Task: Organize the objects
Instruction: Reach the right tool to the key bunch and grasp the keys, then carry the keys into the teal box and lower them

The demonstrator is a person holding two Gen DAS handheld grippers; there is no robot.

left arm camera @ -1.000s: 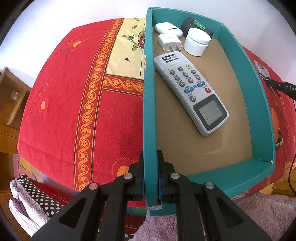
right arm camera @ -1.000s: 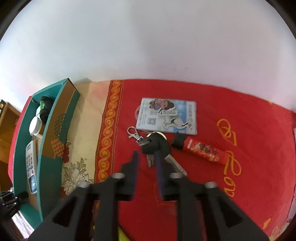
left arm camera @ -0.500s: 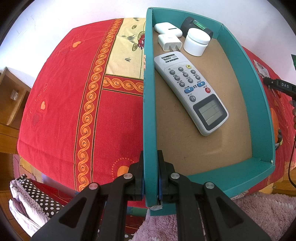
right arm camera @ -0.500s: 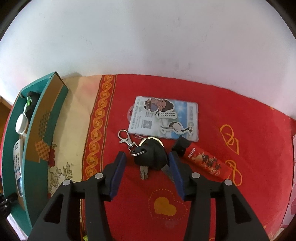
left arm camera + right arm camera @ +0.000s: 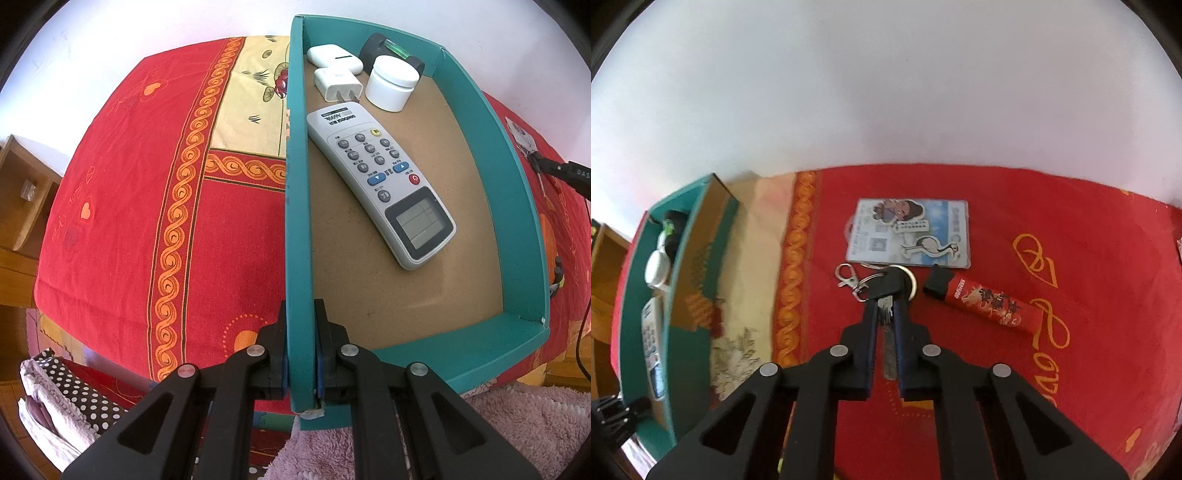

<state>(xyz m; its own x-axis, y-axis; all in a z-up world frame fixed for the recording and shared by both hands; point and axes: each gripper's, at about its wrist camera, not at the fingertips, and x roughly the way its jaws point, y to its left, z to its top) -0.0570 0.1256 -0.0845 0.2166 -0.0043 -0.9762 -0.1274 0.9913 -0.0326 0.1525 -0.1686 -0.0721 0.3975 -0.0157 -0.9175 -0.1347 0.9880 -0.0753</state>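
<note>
Steadying the teal tray (image 5: 297,221) by its left wall, the left tool (image 5: 300,354) stays pinched there at the surface's near edge; the right tool (image 5: 885,295), nearly closed around the keys (image 5: 886,284) mid-surface, should squeeze fully before lifting trayward.

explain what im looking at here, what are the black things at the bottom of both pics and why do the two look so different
Those black things are hand-held tongs; a person holds one in each hand, and each carries a wide-angle camera looking along its two fingers.

The left camera shows the left tongs clamped on the wall of a teal tray. Inside lie a remote, a white charger plug, a white case and a white jar.

The right camera shows the right tongs closed on a bunch of keys on the red tablecloth. Nearby lie a picture card and a red lighter.
</note>
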